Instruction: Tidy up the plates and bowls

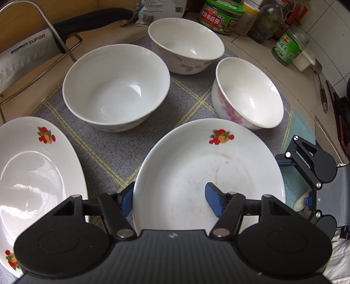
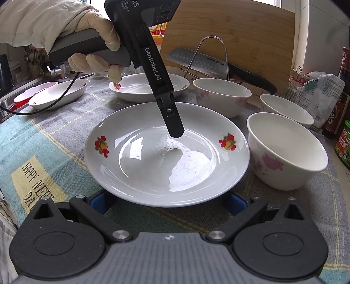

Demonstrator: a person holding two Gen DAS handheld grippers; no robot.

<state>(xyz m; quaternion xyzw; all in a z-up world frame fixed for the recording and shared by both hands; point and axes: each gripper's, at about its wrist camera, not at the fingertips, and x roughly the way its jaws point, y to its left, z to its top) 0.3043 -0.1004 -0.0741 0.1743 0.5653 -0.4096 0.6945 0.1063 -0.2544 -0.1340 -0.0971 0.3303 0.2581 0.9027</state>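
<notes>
A white plate with fruit prints (image 1: 210, 166) (image 2: 166, 161) lies on the checked cloth. My left gripper (image 1: 169, 200) is open, one blue pad outside the plate's left rim, the other over its inside; from the right wrist view it (image 2: 175, 131) points down into the plate. My right gripper (image 2: 166, 202) is open at the plate's near rim, its pads partly hidden under the rim; it also shows in the left wrist view (image 1: 306, 174). A second fruit plate (image 1: 32, 174) (image 2: 140, 89) lies left. Three white bowls (image 1: 116, 87) (image 1: 186, 43) (image 1: 247, 94) stand behind.
A Supor knife (image 1: 26, 56) rests on a wire rack (image 2: 214, 56) against a wooden board (image 2: 240, 32). Jars and bottles (image 1: 221, 15) line the back right. An oval dish (image 2: 59, 94) sits by the sink. A bag (image 2: 315, 94) stands at the right.
</notes>
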